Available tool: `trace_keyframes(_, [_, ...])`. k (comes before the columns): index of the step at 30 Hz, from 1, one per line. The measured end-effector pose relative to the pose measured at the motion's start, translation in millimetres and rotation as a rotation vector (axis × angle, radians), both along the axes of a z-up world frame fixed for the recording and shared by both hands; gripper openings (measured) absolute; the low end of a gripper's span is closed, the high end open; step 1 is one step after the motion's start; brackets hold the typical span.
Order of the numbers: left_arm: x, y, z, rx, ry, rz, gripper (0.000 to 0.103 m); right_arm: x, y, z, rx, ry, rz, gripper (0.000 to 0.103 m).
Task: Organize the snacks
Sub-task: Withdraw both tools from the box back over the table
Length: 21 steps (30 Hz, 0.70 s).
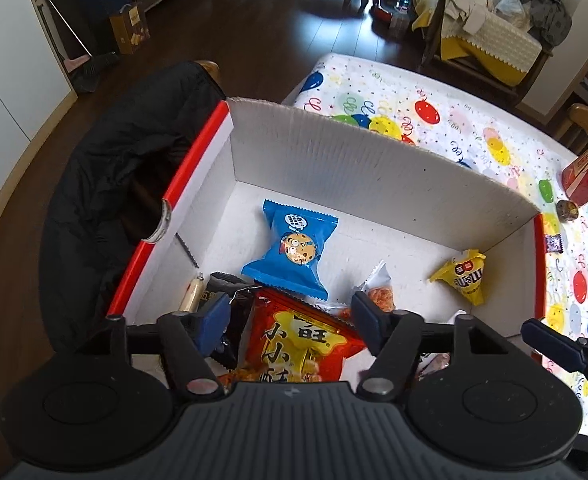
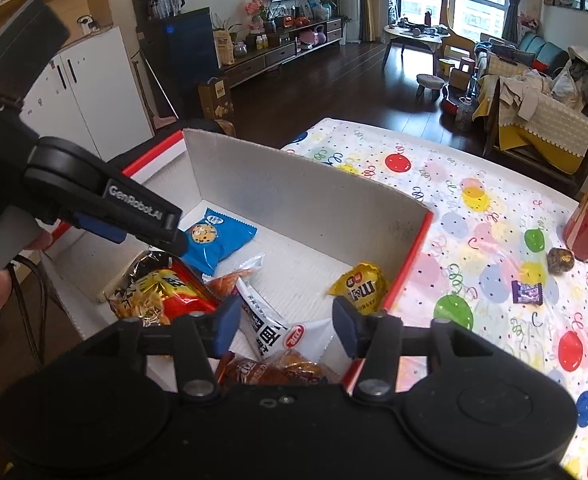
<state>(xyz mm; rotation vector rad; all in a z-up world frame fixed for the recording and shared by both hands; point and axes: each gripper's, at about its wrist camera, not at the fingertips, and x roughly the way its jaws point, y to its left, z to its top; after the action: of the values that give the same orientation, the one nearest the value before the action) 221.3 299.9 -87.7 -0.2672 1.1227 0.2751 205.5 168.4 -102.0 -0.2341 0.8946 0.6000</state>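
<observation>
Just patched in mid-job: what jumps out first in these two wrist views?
The big white cardboard box with red edges dominates both views, with snacks scattered on its floor: a blue cookie packet toward the back, a yellow M&M's bag by its right wall, and a red-and-gold bag nearest. Both the left gripper and right gripper hover open over it. Right of the box, the balloon-print tablecloth still carries a purple candy.
</observation>
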Motion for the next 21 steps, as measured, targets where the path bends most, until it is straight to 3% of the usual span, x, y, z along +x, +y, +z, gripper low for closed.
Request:
trace_keyframes(14, [-39.0, -20.4, 36.8, -0.016, -0.11, -0.055, 0.084, -28.5, -36.9, 33.9, 0.044, -0.054, -0.015, 0.077])
trace_keyframes(16, [-44.8, -26.2, 43.0, -0.021, -0.13, -0.065, 0.084, -33.4, -44.6, 39.2, 0.052, -0.058, -0.021, 0.083])
trace_keyframes(21, [-55.3, -45.3, 55.4, -0.037, -0.17, -0.103, 0.085, -45.2, -67.5, 52.9, 0.087, -0.064, -0.052, 0.087])
